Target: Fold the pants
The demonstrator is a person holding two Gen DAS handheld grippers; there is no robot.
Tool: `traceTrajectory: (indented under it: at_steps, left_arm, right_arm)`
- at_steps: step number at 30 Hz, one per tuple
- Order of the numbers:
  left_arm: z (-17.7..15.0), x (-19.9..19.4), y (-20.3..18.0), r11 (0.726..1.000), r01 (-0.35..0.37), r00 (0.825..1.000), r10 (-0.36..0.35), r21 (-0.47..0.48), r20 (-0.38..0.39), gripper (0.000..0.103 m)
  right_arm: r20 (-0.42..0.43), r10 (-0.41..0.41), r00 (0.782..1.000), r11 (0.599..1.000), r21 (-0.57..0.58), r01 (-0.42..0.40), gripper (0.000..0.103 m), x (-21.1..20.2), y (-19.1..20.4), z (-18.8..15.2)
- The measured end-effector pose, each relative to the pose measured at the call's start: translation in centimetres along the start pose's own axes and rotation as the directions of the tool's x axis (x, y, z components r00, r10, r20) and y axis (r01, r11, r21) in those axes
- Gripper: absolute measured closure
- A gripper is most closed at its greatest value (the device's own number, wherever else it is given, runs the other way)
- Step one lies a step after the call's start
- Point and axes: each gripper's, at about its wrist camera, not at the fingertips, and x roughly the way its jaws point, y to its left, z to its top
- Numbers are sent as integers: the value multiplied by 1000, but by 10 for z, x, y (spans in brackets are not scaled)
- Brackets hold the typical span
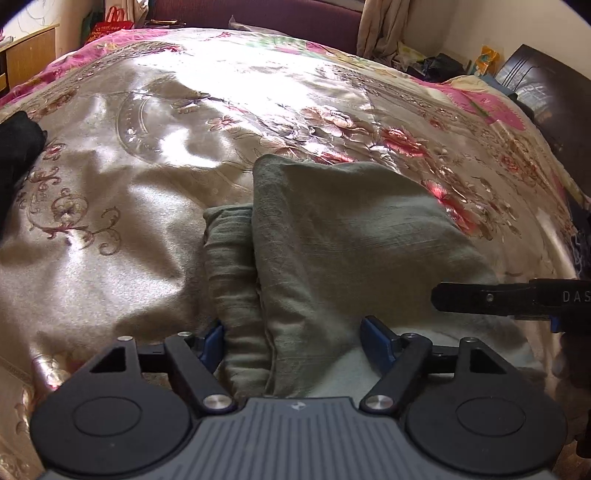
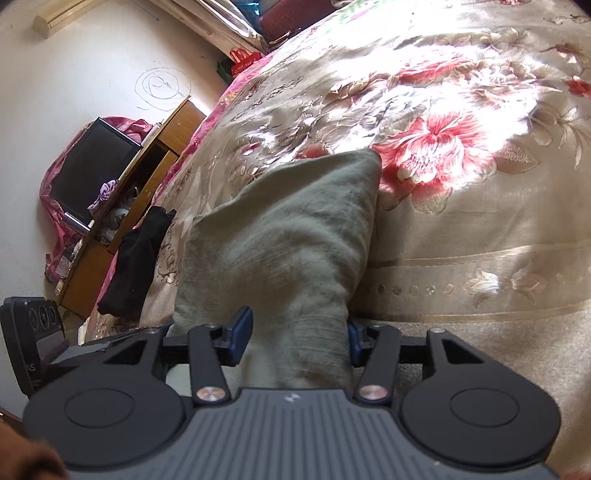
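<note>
We keep both grippers, left gripper [image 1: 291,341] and right gripper [image 2: 295,341], wide apart around the near edge of the folded grey-green cloth pants [image 1: 332,236], gripping nothing, seemingly to press the fold flat on the shiny floral bedspread [image 1: 129,166].

A home bedroom: floral satin bedspread [image 1: 147,184], wooden dresser [image 2: 147,177], curtain [image 1: 380,26].

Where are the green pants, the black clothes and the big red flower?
Grey-green folded pants [image 1: 332,236]: left wrist view, top layer.
Black crumpled clothes [image 2: 138,254]: right wrist view, middle.
Red embroidered flower [image 2: 439,142]: right wrist view, petals.
</note>
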Motion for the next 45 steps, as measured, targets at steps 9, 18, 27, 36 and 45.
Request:
traceTrajectory:
  at_steps: [9,18,27,36,45]
  left_arm:
    - [29,2,-48,988,124,991,-127,88,34,50]
    - [33,24,-109,946,20,998,-39,325,52,36]
    - [5,-8,-113,962,-66,992,34,264,123,20]
    - [-23,-35,-113,963,-114,979,66,244,195,9]
    - [-35,-41,-112,964,-128,972,75,233,224,0]
  right_arm:
    - [95,-7,995,1000,16,5,92,-54,-3,5]
    - [108,-374,921,924,-42,380,69,-96,-39,29]
    - [188,-534,824,835,-31,549,59,-124,-9,-13]
    - [180,-570,802,804,-81,589,55,-115,37,-57]
    - [197,-599,777,778,-88,622,51,-116,52,-72]
